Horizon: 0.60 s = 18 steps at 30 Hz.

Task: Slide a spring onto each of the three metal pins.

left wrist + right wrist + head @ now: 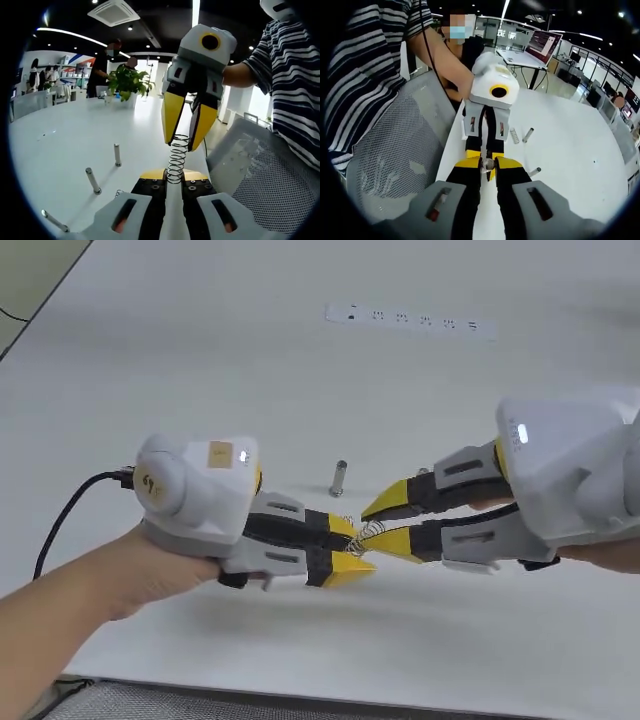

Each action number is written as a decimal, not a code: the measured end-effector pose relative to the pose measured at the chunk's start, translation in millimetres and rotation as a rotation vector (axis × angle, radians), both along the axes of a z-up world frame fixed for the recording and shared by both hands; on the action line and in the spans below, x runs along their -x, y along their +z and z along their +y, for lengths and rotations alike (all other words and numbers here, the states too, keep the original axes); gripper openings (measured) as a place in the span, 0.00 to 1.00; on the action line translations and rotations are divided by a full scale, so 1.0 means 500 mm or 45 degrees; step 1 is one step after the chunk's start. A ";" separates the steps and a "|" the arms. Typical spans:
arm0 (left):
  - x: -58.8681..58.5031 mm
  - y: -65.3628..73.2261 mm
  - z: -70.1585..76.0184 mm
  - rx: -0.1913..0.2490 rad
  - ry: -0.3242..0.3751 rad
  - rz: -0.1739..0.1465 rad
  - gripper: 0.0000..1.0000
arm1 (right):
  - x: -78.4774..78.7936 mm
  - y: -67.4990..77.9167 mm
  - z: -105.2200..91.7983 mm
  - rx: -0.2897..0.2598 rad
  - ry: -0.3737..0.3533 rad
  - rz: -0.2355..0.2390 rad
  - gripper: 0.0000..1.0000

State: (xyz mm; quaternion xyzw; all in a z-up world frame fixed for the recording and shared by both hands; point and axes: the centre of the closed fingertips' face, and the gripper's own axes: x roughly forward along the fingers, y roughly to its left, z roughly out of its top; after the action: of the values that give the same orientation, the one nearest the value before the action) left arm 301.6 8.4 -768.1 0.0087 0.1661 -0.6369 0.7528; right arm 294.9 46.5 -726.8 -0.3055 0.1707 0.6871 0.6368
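A small metal spring (370, 532) hangs in the air between my two grippers. My left gripper (350, 552) is shut on its lower end (175, 172). My right gripper (388, 524) faces it with its yellow jaws a little apart on either side of the spring's other end (181, 141), seen end-on as the spring (488, 163). One upright metal pin (340, 478) stands on the white table just behind them. The left gripper view holds two upright pins (117, 155) (93, 181) and a third, tilted pin (54, 221). Another spring (514, 135) lies beside a pin (527, 135).
A white power strip (410, 320) lies at the far side of the table (200, 350), whose front edge runs close below the grippers. A mesh chair (260, 170) stands beside the table. A potted plant (127, 82) and a laptop (540, 47) sit farther off, with people around.
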 end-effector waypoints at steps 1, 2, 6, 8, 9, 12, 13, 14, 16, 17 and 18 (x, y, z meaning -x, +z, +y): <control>0.000 0.001 -0.001 0.000 0.000 -0.002 0.07 | 0.000 0.001 0.004 -0.007 0.001 -0.005 0.12; 0.001 0.001 -0.001 0.000 -0.002 -0.002 0.07 | 0.000 0.001 0.006 -0.008 0.004 -0.010 0.12; 0.000 0.004 0.000 0.000 0.000 -0.008 0.07 | -0.001 0.002 0.010 -0.020 0.007 -0.033 0.12; -0.001 0.005 0.001 0.001 0.002 -0.010 0.07 | -0.001 0.002 0.011 -0.023 0.010 -0.047 0.12; -0.001 0.005 0.002 0.001 0.003 -0.012 0.07 | -0.002 0.002 0.012 -0.026 0.010 -0.056 0.12; -0.002 0.008 0.000 0.008 0.003 -0.010 0.07 | -0.002 0.006 0.016 -0.045 0.007 -0.063 0.12; -0.002 0.008 -0.002 0.008 0.001 -0.012 0.07 | -0.002 0.006 0.017 -0.048 0.007 -0.070 0.12; -0.001 0.009 -0.004 0.007 -0.001 -0.015 0.07 | -0.002 0.007 0.019 -0.052 0.007 -0.072 0.12; 0.000 0.013 -0.006 0.018 -0.004 -0.013 0.07 | -0.002 0.010 0.023 -0.069 0.002 -0.067 0.12; -0.001 0.014 -0.006 0.018 -0.003 -0.017 0.07 | -0.003 0.011 0.024 -0.076 0.001 -0.071 0.12; -0.002 0.014 -0.005 0.015 -0.001 -0.020 0.07 | -0.003 0.012 0.025 -0.079 0.002 -0.074 0.12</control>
State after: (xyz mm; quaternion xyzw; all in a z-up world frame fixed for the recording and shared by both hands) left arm 302.4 5.9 -761.3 0.0093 0.1565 -0.6379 0.7540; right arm 296.5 58.8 -721.0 -0.3055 0.1303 0.6834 0.6501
